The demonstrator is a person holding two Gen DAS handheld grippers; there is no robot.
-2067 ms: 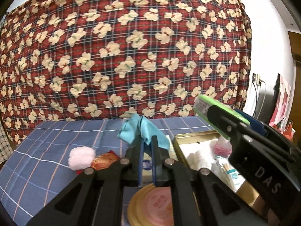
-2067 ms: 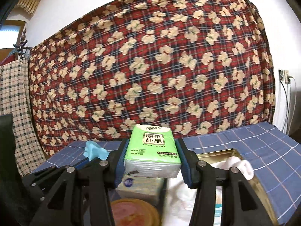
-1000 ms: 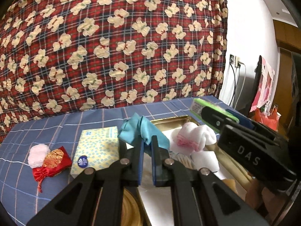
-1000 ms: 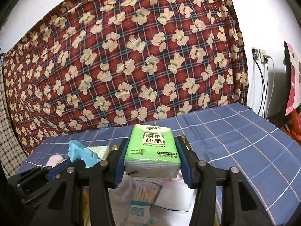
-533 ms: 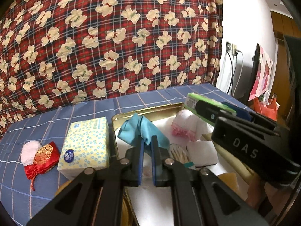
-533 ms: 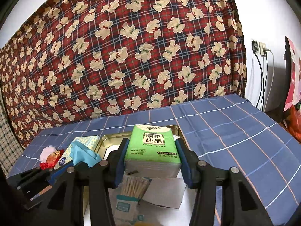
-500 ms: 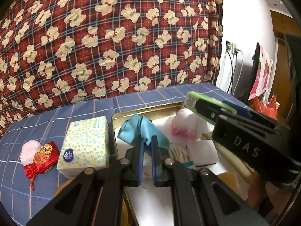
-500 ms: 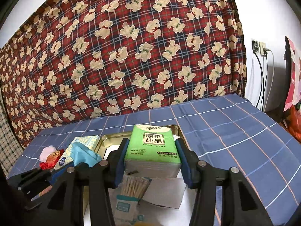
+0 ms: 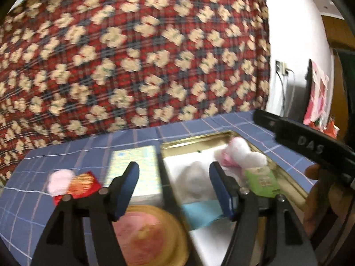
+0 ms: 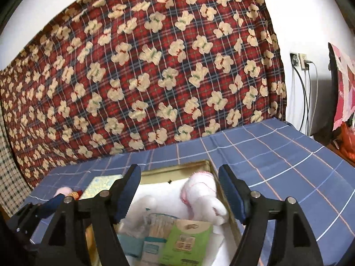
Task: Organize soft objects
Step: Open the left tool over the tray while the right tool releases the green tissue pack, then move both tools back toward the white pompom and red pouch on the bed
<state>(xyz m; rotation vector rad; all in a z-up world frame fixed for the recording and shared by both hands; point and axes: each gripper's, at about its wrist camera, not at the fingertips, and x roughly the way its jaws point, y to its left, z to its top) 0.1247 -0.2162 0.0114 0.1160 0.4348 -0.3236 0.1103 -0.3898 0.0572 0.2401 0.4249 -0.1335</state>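
left gripper point(image 9: 174, 185) opened – teal cloth point(image 9: 200, 214) dropped | right gripper point(image 10: 179, 191) opened – green tissue pack point(image 10: 186, 245) dropped

A big red cloth point(image 10: 155, 66) with bears hangs at the back. A blue checked cover point(image 10: 277, 155) lies on the surface. Wires point(image 10: 306, 93) hang from a wall plug point(image 10: 298, 58).

Green tissue pack point(image 10: 186, 242) flat in gold tin point(image 10: 177, 164); teal cloth point(image 9: 200, 212) beside it; white-pink towel point(image 10: 199, 196) behind; yellow tissue pack point(image 9: 135, 171) outside tin.
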